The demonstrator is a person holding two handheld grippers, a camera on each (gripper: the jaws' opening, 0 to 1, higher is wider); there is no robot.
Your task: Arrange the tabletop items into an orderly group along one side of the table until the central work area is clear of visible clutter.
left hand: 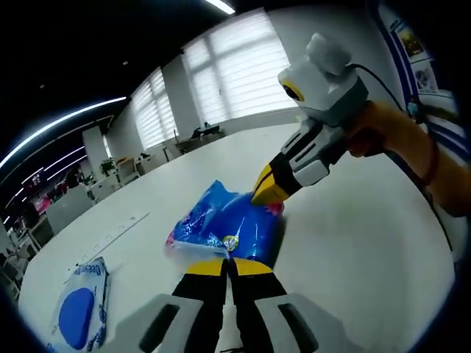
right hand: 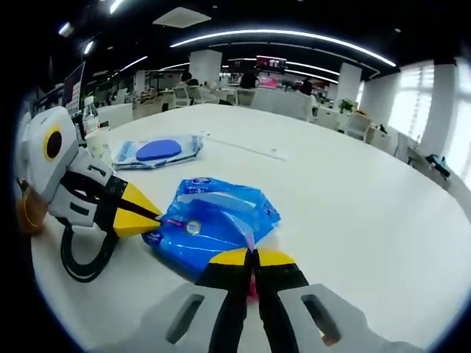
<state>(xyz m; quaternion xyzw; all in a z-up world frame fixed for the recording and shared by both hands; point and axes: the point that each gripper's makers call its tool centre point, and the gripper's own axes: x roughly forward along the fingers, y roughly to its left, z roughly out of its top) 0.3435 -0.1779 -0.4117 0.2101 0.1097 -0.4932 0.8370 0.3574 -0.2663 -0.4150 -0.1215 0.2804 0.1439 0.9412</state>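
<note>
Both my grippers, left (left hand: pixel 228 266) & right (right hand: pixel 254 257), jaws clamped on blue bag (left hand: pixel 232 220), opposite ends. Bag stretched btwn them on surface (left hand: pixel 346 243)

Window blinds (left hand: pixel 235 70) line the far wall; office desks (right hand: pixel 287 99) and ceiling light strips (right hand: pixel 294 35) beyond.

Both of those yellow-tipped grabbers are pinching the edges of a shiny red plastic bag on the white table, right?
Not quite: the crinkly plastic bag is blue, not red, as the right gripper view shows. The rest holds: the right gripper and the left gripper each have their yellow-tipped jaws closed on an edge of it, on the white table.
</note>
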